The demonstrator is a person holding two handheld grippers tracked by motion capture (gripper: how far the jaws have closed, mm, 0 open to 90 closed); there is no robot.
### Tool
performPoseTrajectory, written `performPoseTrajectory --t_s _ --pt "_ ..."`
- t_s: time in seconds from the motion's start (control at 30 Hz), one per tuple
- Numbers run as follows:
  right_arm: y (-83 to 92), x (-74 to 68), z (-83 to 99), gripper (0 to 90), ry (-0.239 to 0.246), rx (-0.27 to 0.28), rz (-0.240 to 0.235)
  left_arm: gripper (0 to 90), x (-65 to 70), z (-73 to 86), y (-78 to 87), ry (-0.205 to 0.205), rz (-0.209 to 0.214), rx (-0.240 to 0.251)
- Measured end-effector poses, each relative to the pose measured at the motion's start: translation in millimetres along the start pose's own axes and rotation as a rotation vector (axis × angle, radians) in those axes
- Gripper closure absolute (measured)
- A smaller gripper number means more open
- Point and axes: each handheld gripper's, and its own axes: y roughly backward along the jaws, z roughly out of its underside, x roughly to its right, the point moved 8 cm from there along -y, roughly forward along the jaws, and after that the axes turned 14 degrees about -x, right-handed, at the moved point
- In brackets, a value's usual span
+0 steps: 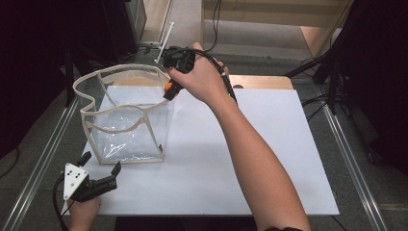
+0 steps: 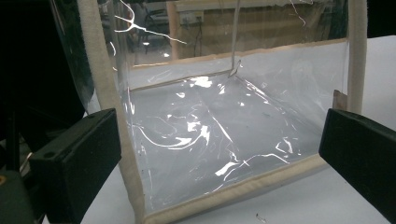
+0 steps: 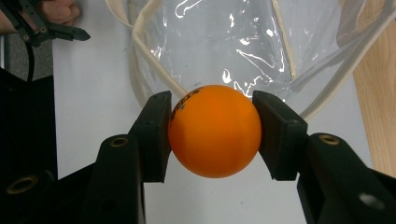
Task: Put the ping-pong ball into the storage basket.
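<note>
An orange ball [image 3: 215, 137] with dark print sits between the two black jaws of my right gripper [image 3: 214, 135], which is shut on it. From above, that right gripper [image 1: 169, 91] points down at the right rim of a clear plastic bag [image 1: 127, 120] with beige trim, and the ball [image 1: 168, 87] shows as an orange spot at its tip. The bag stands open on the white table top [image 1: 240, 163]. My left gripper [image 1: 100, 164] rests near the bag's front left corner, jaws open and wide apart. Through them I see the bag's clear wall [image 2: 224, 130].
A wooden board [image 1: 269, 82] lies at the table's far edge, behind the white top. Metal rails [image 1: 351, 159] run along both sides of the table. Dark equipment and cables stand beyond the far left corner.
</note>
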Motion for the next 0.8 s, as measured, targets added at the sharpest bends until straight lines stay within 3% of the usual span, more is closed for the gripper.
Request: performPoseTrajectory --t_s 0.5,0.8 --pt "-7.2 14.1 -14.3 47.7 -0.027 -0.014 0.049 0.0 0.3 0.0 0.1 0.000 0.003 0.000" --pt "-8.9 20.5 -12.1 34.2 -0.076 -0.013 0.097 0.0 0.4 0.0 0.1 0.000 0.003 0.001"
